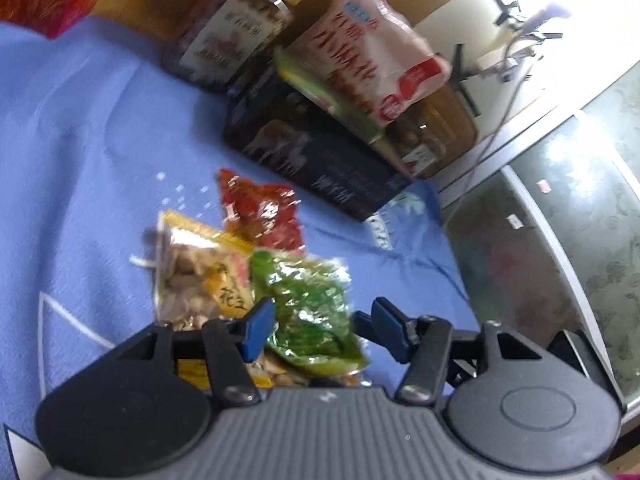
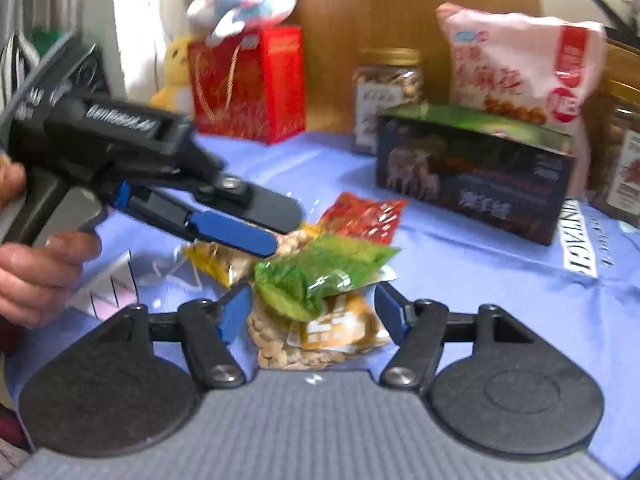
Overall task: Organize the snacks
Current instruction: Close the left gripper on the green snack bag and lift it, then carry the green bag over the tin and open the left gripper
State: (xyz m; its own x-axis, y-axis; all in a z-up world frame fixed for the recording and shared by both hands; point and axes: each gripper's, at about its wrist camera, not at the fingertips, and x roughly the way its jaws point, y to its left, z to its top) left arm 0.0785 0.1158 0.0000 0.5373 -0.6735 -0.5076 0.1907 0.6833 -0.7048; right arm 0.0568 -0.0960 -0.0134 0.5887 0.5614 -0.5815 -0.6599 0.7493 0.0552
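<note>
A small pile of snack packets lies on the blue cloth (image 1: 80, 152): a green packet (image 1: 312, 312) on top, a yellow peanut packet (image 1: 200, 276) to its left, a red packet (image 1: 260, 212) behind. My left gripper (image 1: 324, 320) is open, its jaws on either side of the green packet and just above it. In the right wrist view my right gripper (image 2: 310, 310) is open around the green packet (image 2: 320, 268) and a bag of nuts (image 2: 316, 340). The left gripper (image 2: 240, 232) shows there too, reaching over the pile from the left.
Behind the pile stand a dark box (image 2: 472, 176), a pink snack bag (image 2: 520, 60), nut jars (image 2: 386, 92) and a red gift bag (image 2: 248, 84) with plush toys (image 2: 244, 0). The cloth's right edge drops to a tiled floor (image 1: 560, 240).
</note>
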